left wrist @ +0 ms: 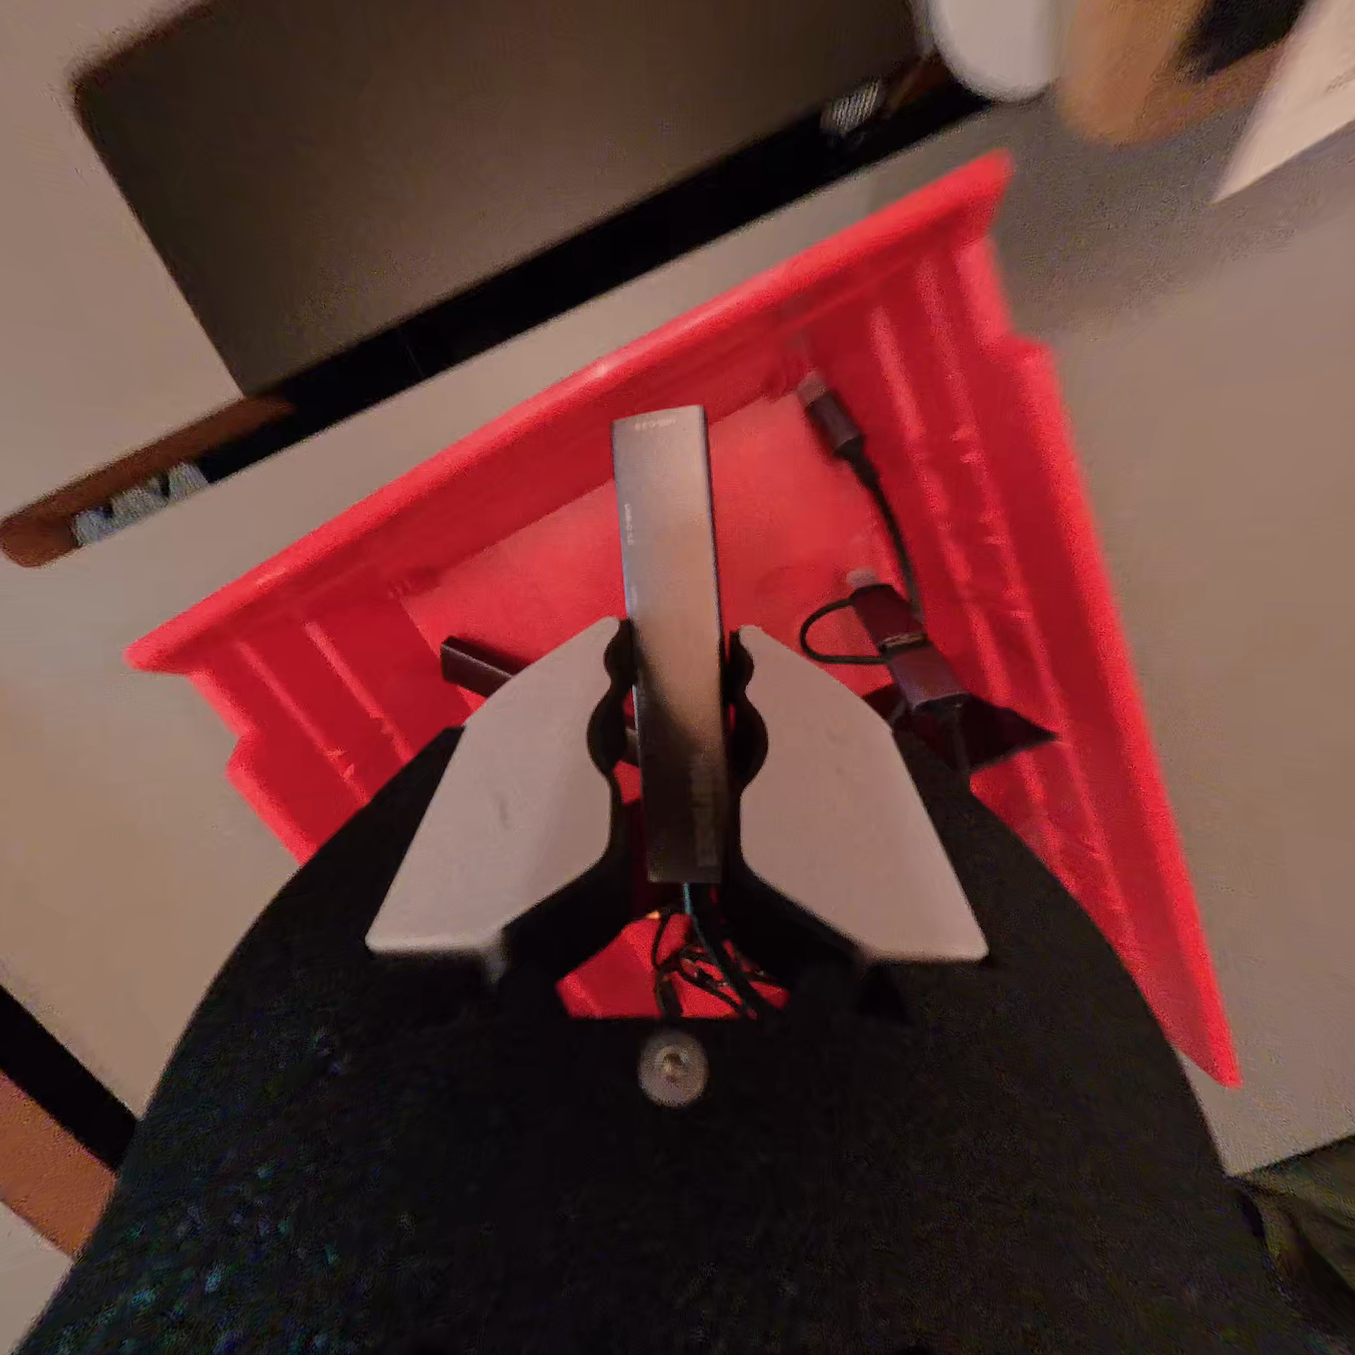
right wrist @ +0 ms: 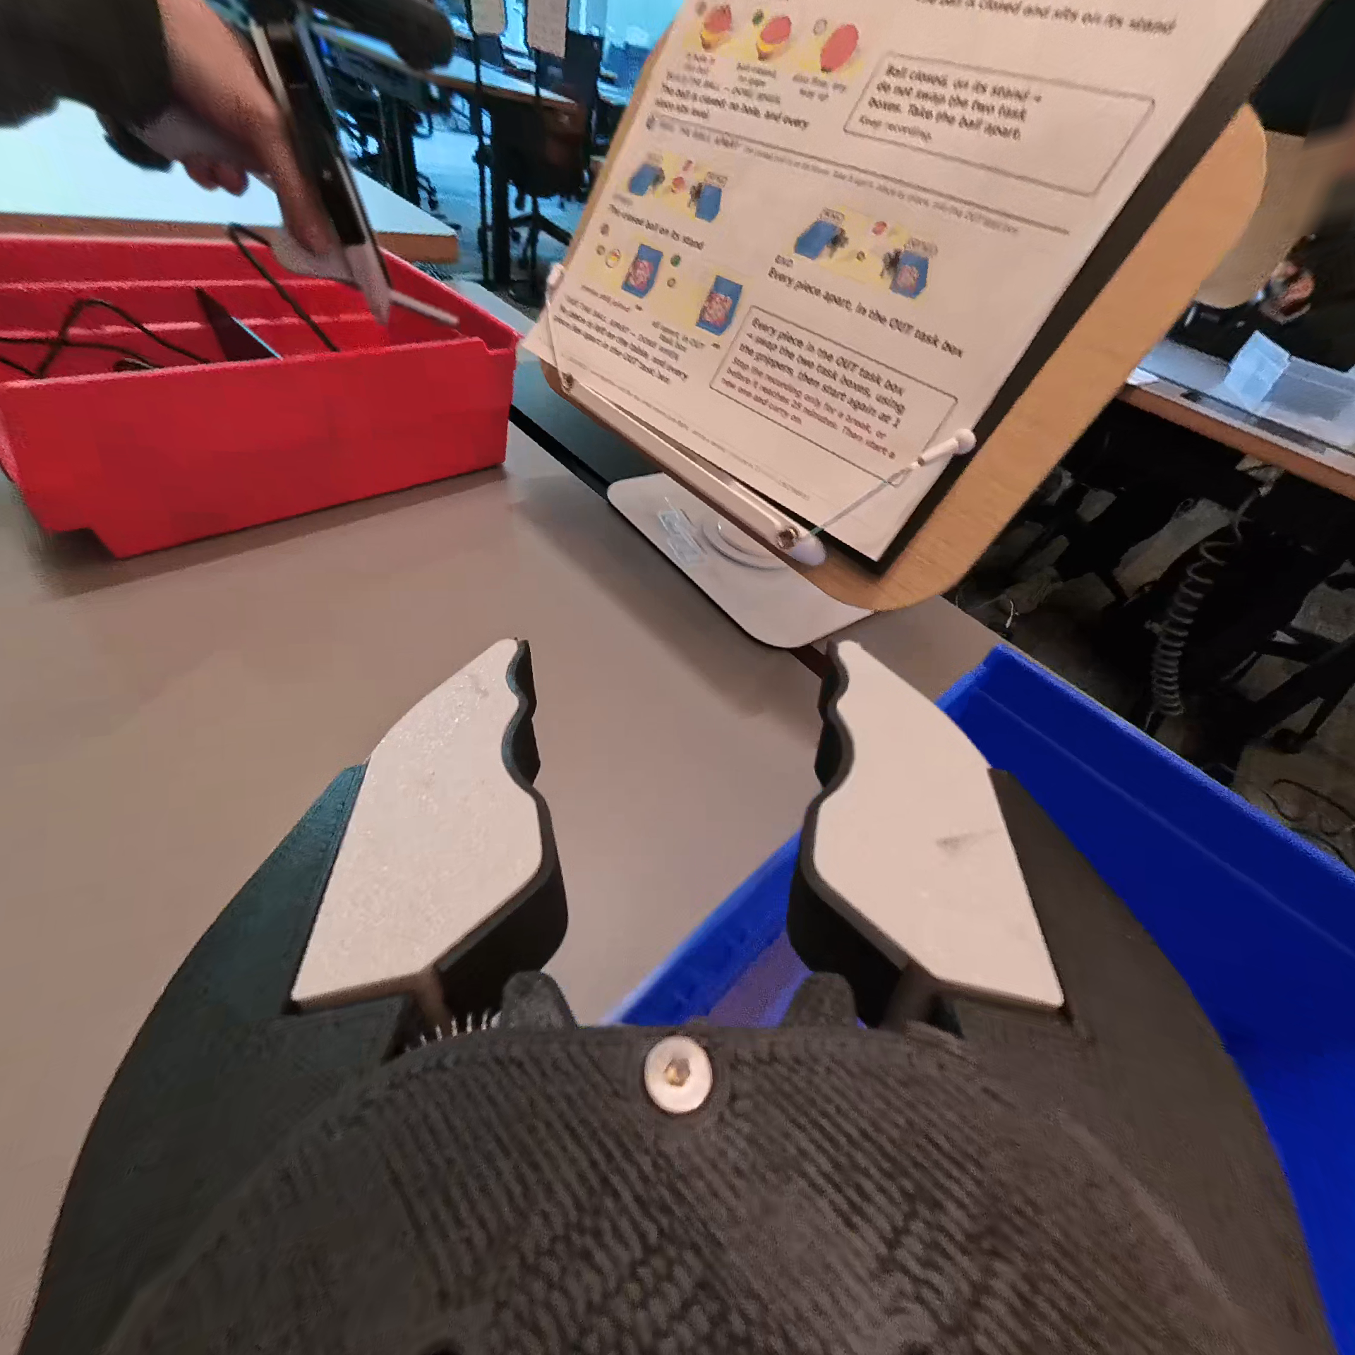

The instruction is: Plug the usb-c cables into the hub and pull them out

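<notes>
My left gripper (left wrist: 678, 634) is shut on a long grey hub (left wrist: 671, 557) and holds it above the red bin (left wrist: 557, 440). In the bin lie a black cable with a grey USB-C plug (left wrist: 832, 425) and a second cable with dark red adapter plugs (left wrist: 891, 627). The hub's own thin cable (left wrist: 704, 953) hangs below it. In the right wrist view the left gripper (right wrist: 366, 293) holds the hub (right wrist: 421, 306) over the red bin (right wrist: 242, 432). My right gripper (right wrist: 678, 660) is open and empty above the grey table, beside a blue bin (right wrist: 1144, 828).
A wooden document stand (right wrist: 865, 242) with a printed sheet stands on the table at the right, on a white base (right wrist: 740, 586). A dark divider (left wrist: 975, 722) stands in the red bin. A dark chair back (left wrist: 440, 183) sits beyond the table edge. My hands' fingertips stand some 45 centimetres from each other.
</notes>
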Motion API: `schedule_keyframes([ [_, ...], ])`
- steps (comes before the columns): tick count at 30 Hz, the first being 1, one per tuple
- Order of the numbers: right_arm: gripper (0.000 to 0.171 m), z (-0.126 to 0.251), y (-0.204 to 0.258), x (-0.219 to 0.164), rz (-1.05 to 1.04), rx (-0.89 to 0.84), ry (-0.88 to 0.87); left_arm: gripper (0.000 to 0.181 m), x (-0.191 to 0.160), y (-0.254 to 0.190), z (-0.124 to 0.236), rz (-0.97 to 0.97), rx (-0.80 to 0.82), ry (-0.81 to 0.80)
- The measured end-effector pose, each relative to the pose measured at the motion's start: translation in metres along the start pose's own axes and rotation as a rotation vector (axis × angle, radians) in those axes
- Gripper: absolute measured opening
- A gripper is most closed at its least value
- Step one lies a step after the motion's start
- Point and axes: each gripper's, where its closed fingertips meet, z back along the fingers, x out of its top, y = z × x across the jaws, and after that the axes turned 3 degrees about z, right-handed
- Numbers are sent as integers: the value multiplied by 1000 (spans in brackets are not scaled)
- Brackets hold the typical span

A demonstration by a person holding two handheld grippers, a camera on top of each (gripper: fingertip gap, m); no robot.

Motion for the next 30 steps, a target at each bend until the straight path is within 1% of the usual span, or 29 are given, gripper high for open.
schedule_keyframes([
  [1, 74, -1, 4, 5, 2, 8, -14, 24, 5, -5, 14, 2, -12, -55],
  [3, 71, -3, 15, 16, 7, 20, -47, 24, 15, -25, 44, -5, -81, -183],
  [5, 68, -5, 29, 30, 16, 31, -94, 24, 17, -58, 74, -64, -179, -302],
  [6, 67, -6, 37, 37, 17, 39, -120, 24, 15, -74, 88, -107, -203, -353],
  [7, 65, -8, 43, 42, 32, 35, -124, 24, 10, -92, 100, -166, -222, -396],
  [10, 68, -8, 72, 62, 6, 83, -186, 24, -11, -147, 127, -315, -230, -509],
  [14, 72, 12, 115, 100, -34, 148, -340, 24, -47, -230, 154, -496, -272, -669],
  [16, 74, 19, 143, 108, -102, 226, -390, 24, -67, -260, 149, -502, -253, -698],
  [17, 76, 20, 152, 105, -152, 228, -366, 24, -75, -269, 143, -453, -235, -712],
  [18, 82, 23, 160, 101, -191, 213, -343, 24, -83, -278, 136, -395, -227, -732],
  [19, 85, 29, 171, 98, -205, 208, -350, 24, -91, -285, 128, -340, -228, -757],
  [21, 82, 46, 201, 93, -146, 221, -406, 23, -108, -293, 110, -210, -256, -799],
  [22, 81, 53, 216, 87, -103, 221, -403, 23, -118, -297, 98, -160, -277, -792],
  [23, 80, 57, 228, 78, -76, 216, -360, 23, -127, -300, 85, -127, -286, -775],
  [25, 82, 62, 247, 65, -16, 199, -295, 24, -144, -308, 60, -120, -297, -741],
  [27, 74, 51, 255, 52, 7, 159, -227, 23, -152, -319, 49, -111, -347, -753],
  [28, 73, 41, 255, 40, 15, 137, -161, 24, -153, -326, 48, -139, -372, -770],
  [29, 73, 33, 254, 33, 32, 125, -133, 24, -155, -333, 48, -207, -381, -793],
  [30, 71, 27, 249, 30, 19, 110, -150, 24, -157, -337, 46, -277, -351, -809],
])
